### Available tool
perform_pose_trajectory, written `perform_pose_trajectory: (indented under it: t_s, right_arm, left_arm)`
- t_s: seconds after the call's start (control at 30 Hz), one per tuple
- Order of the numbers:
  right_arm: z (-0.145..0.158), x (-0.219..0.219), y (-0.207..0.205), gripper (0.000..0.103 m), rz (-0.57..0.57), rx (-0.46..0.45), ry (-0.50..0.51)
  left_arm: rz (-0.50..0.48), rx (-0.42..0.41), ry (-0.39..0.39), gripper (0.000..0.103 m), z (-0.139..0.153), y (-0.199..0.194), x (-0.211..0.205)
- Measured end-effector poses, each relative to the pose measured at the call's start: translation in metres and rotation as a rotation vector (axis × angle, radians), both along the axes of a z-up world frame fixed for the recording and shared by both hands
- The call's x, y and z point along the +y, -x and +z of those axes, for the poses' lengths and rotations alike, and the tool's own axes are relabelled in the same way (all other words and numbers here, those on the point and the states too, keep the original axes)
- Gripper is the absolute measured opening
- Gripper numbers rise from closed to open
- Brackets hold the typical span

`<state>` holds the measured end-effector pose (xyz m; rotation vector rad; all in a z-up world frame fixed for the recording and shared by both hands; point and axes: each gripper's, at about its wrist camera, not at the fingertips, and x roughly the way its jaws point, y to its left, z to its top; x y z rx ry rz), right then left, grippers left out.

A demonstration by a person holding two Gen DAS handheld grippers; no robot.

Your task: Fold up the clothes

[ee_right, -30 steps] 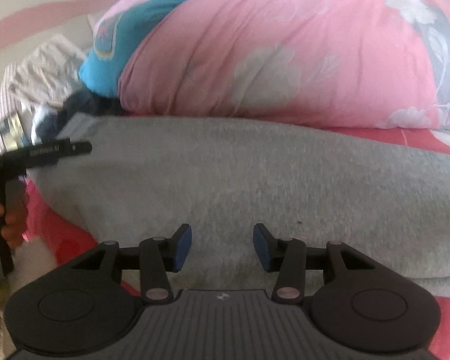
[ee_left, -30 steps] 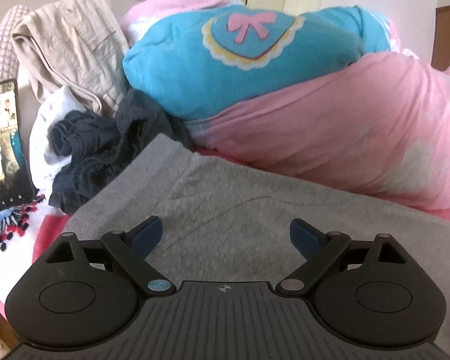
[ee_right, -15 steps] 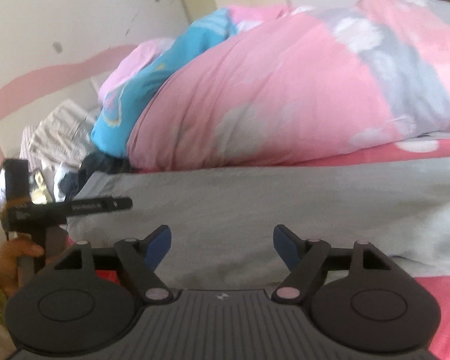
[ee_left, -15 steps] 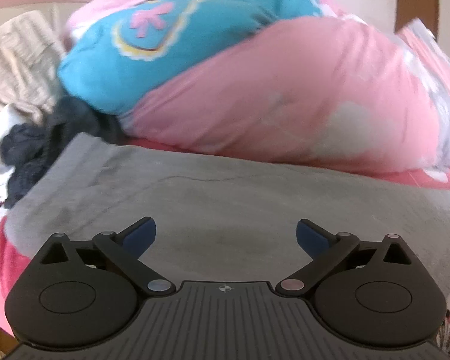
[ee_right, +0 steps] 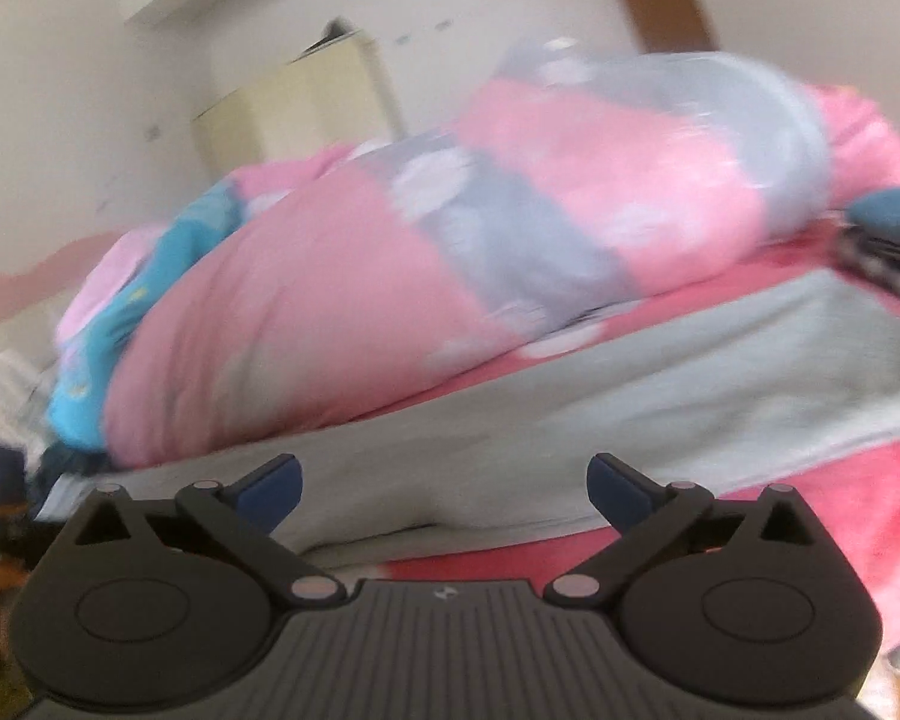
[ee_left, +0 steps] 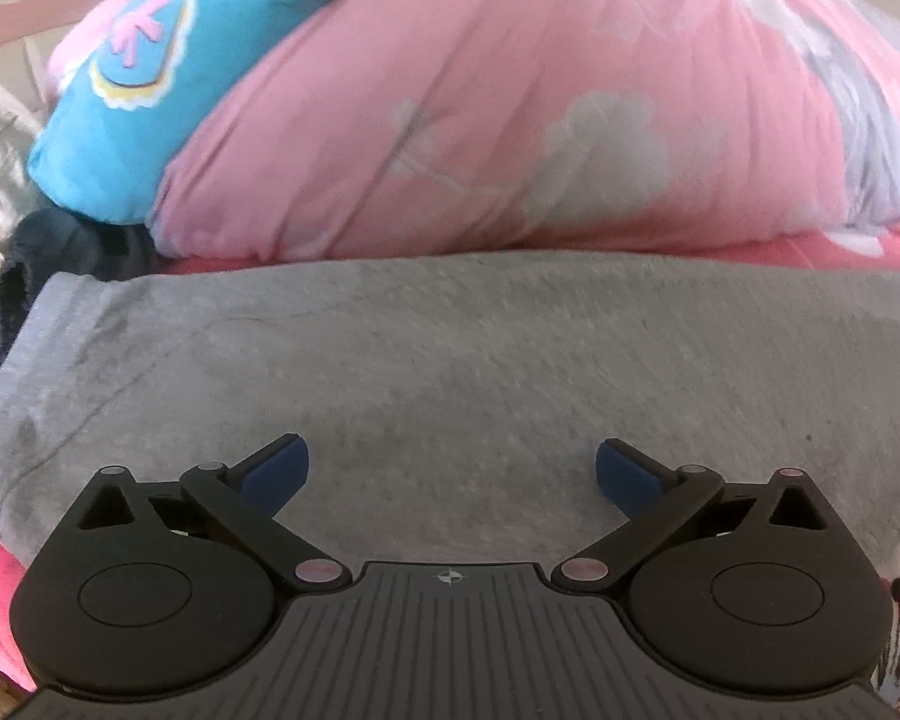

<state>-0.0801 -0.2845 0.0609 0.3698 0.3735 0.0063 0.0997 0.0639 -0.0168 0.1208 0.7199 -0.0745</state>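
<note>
Left gripper (ee_left: 452, 469) wide, nothing between jaws; right gripper (ee_right: 444, 487) just opened wide, also empty. Grey garment (ee_left: 450, 360) lies flat under both, on the pink bed. Pink quilt (ee_left: 510, 120) bunched directly behind garment; dark clothes (ee_left: 48, 252) at its left end.

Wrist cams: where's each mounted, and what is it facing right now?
Left wrist: on the left gripper, angled down at the grey garment; own open jaws show.
Right wrist: on the right gripper, facing nearly level across the bed; own open jaws show, nothing between them.
Shared: grey garment, pink quilt, blue pillow.
</note>
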Motion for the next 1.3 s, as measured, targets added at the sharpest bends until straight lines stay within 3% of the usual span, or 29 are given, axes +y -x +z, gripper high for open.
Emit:
perform_pose_trajectory:
  t_s: [0.17, 0.37, 0.57, 0.7, 0.9, 1.07, 1.2, 1.3]
  right_arm:
    - [-0.004, -0.036, 0.021, 0.103, -0.169, -0.012, -0.063]
    - [-0.02, -0.085, 0.05, 0.103, -0.217, -0.006, -0.192]
    - [-0.029, -0.158, 0.074, 0.102, -0.437, 0.027, -0.318]
    - [-0.044, -0.195, 0.079, 0.095, -0.518, 0.03, -0.499]
    - [-0.063, -0.173, 0.053, 0.082, -0.364, 0.087, -0.594]
    - [-0.069, -0.131, 0.018, 0.068, -0.152, 0.127, -0.663]
    - [-0.06, -0.093, -0.014, 0.057, 0.017, 0.154, -0.648]
    - [-0.056, -0.074, -0.033, 0.046, 0.079, 0.185, -0.629]
  left_arm:
    - [0.0, -0.005, -0.002, 0.103, -0.006, -0.001, -0.003]
    - [0.022, 0.042, 0.043, 0.103, -0.008, -0.008, 0.004]
    - [-0.002, -0.023, 0.017, 0.103, 0.009, 0.015, -0.002]
    - [-0.089, -0.073, 0.016, 0.103, 0.03, 0.041, -0.018]
    - [-0.285, -0.134, 0.059, 0.103, 0.052, 0.084, -0.05]
    - [-0.434, -0.141, 0.05, 0.101, 0.047, 0.098, -0.084]
    - [-0.476, -0.16, 0.022, 0.095, 0.04, 0.101, -0.103]
    - [-0.493, -0.176, -0.002, 0.08, 0.037, 0.105, -0.105]
